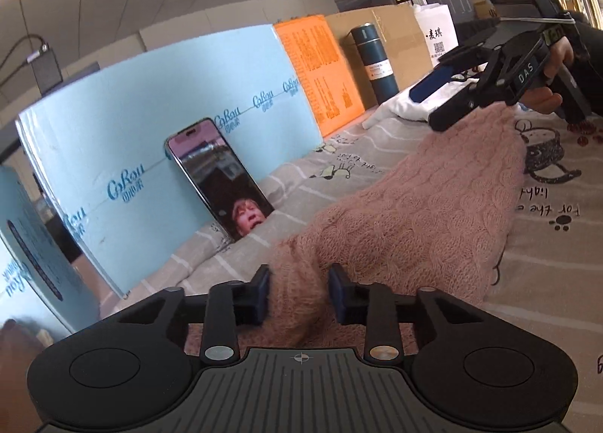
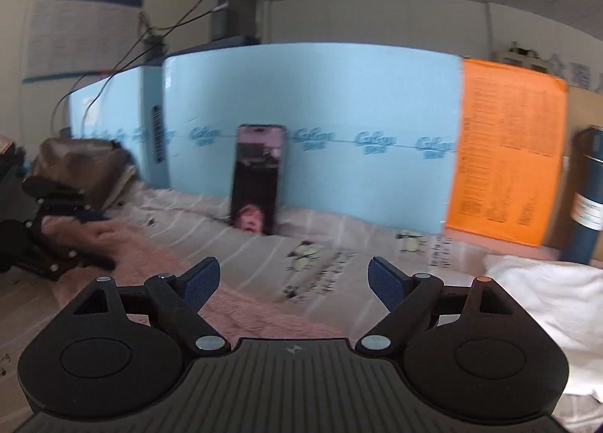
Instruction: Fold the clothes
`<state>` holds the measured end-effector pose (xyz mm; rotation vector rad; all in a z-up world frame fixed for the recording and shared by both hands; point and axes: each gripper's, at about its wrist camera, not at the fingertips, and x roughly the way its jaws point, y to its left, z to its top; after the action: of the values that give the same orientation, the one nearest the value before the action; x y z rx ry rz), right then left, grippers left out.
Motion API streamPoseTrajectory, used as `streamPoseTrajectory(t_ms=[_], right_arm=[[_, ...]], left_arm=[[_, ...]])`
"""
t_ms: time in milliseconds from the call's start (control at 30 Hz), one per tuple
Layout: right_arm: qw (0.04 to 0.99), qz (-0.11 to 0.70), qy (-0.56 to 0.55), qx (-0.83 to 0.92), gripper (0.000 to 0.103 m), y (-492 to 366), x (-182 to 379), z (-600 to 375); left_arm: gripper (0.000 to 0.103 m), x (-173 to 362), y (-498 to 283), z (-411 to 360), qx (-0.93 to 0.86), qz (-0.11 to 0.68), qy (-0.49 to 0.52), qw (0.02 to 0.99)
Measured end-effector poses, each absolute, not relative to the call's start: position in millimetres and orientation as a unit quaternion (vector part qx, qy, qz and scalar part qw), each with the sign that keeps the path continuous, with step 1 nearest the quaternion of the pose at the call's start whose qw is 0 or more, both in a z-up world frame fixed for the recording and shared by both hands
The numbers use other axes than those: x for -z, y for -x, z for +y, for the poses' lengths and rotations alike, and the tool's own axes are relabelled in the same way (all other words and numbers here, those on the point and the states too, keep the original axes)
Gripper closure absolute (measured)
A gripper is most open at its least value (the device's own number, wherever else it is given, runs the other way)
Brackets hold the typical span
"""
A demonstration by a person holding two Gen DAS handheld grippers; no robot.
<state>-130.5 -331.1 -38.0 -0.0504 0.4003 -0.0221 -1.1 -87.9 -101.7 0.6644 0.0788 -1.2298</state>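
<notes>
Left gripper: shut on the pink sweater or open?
Shut on it. In the left wrist view the left gripper has a bunch of the pink sweater pinched between its pads; the right gripper is open and empty.

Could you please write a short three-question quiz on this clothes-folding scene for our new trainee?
1. True or false: the left gripper is shut on the pink sweater.
2. What is between the fingers of the right gripper? A) the sweater B) nothing C) the white cloth
3. What leans upright against the blue board at the back of the bed sheet?

Key:
1. True; its pads pinch a bunched fold.
2. B; its jaws stand wide apart.
3. A phone with its screen lit.
</notes>
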Motion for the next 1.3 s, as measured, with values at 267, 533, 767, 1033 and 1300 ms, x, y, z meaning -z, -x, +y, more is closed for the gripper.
streamPoseTrajectory(t_ms=[267, 533, 767, 1033, 1300], right_arm=[[0.951, 0.237, 0.132, -0.15, 0.018, 77.0, 44.8, -268.9], [0.943, 0.229, 0.126, -0.205, 0.018, 61.3, 34.0, -260.8], [0.934, 0.275, 0.1, -0.207, 0.067, 66.6, 42.4, -272.5], [0.932, 0.259, 0.15, -0.205, 0.092, 98.1, 20.6, -257.5], [0.938, 0.226, 0.183, -0.189, 0.092, 149.6, 3.5, -232.9]], left_arm=[[0.084, 91.6, 36.7, -54.7, 0.58, -0.023, -0.291, 0.761], [0.084, 72.3, 37.3, -42.0, 0.633, -0.012, -0.242, 0.735], [0.084, 77.9, 48.0, -32.3, 0.639, -0.001, -0.252, 0.727], [0.084, 72.7, 46.8, -23.8, 0.649, -0.005, -0.251, 0.718], [0.084, 66.8, 58.3, -1.1, 0.689, -0.001, -0.223, 0.689]])
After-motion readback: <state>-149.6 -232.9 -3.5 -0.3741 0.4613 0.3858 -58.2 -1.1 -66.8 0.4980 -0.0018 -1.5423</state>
